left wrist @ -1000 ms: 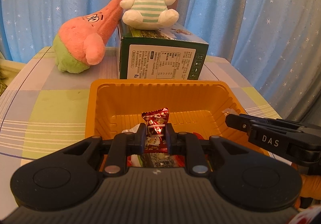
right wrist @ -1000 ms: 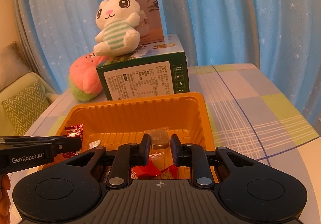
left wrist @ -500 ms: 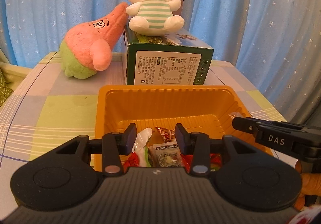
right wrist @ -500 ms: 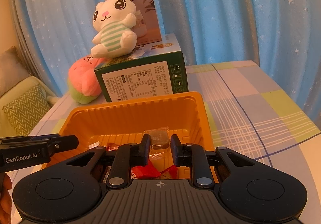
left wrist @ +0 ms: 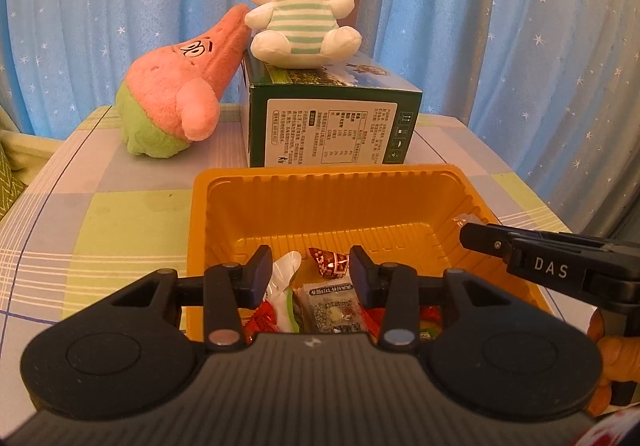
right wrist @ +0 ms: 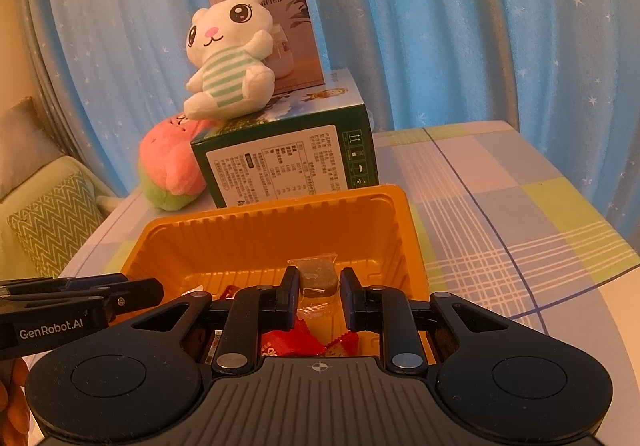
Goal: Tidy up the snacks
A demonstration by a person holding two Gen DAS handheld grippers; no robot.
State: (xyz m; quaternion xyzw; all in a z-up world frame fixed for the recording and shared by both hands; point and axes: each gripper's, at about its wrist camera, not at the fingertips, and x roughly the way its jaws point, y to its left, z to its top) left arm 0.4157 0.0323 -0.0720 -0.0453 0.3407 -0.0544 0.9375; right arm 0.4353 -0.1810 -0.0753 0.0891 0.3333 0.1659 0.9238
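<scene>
- Orange tray [left wrist: 472, 186] is holding the snacks [left wrist: 332, 300].
- Left gripper [left wrist: 312, 272] is hanging released above them.
- Right gripper [right wrist: 319, 292] is gripping a clear-wrapped snack [right wrist: 316, 274]; its slippery wrapper could slip out.

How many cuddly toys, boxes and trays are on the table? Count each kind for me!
Cuddly toys: 2, the white bunny and the pink star
Boxes: 2, the green box and the brown box behind the bunny
Trays: 1, the orange tray
Total: 5
</scene>
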